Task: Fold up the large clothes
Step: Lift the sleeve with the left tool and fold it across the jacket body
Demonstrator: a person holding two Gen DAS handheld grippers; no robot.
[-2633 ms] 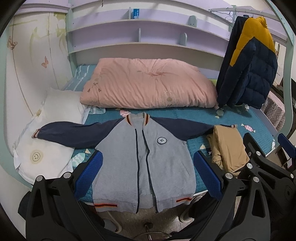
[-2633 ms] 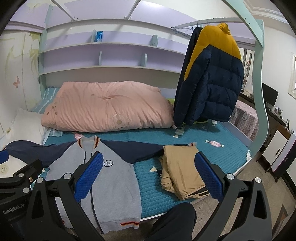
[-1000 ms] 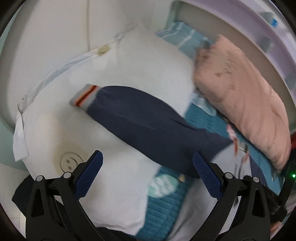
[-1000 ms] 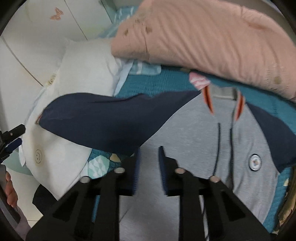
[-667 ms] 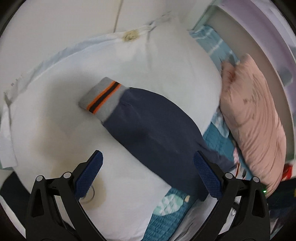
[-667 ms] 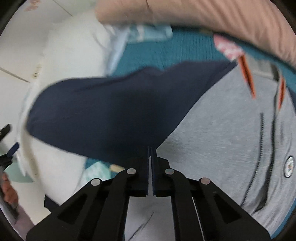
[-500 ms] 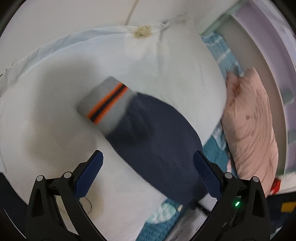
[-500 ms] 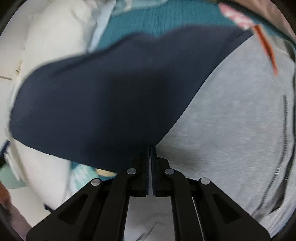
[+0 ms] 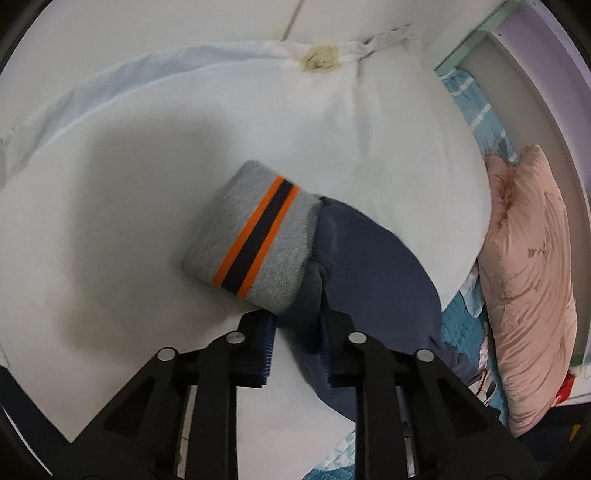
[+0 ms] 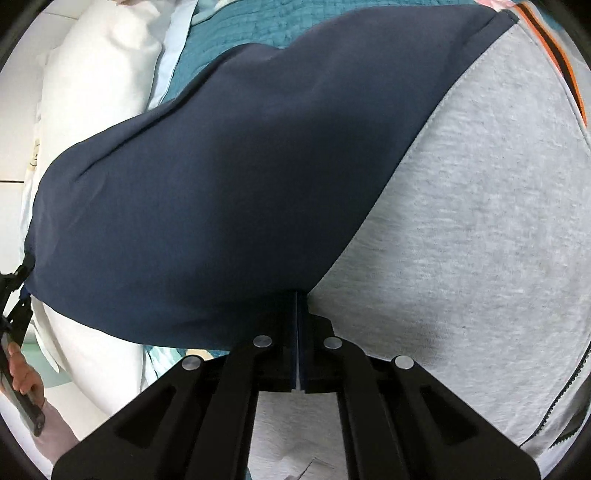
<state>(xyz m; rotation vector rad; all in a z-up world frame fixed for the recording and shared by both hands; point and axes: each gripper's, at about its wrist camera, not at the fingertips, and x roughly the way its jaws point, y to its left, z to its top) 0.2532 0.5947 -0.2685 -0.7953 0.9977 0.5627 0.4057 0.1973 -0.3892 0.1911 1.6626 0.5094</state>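
A grey jacket [image 10: 461, 221] with navy sleeves lies spread on the bed. Its left sleeve [image 9: 376, 266] ends in a grey cuff [image 9: 255, 240] with orange stripes, resting on a white pillow [image 9: 110, 221]. My left gripper [image 9: 295, 332] points steeply down just behind the cuff. Its jaws are closing, with a bunched fold of navy sleeve pinched between the pads. My right gripper [image 10: 298, 295] is shut with nothing seen between its pads. Its tips rest at the armpit, where the navy sleeve [image 10: 207, 177] meets the grey body.
A pink quilt [image 9: 532, 266] lies along the far side of the bed. The teal bedspread [image 10: 229, 29] shows beyond the sleeve beside the white pillow [image 10: 99, 62]. A hand [image 10: 22, 373] holding the left tool appears at the left edge of the right wrist view.
The left gripper came down onto the sleeve behind the cuff and its wide jaws drew in around the fabric. The right gripper shut and sank to the armpit seam.
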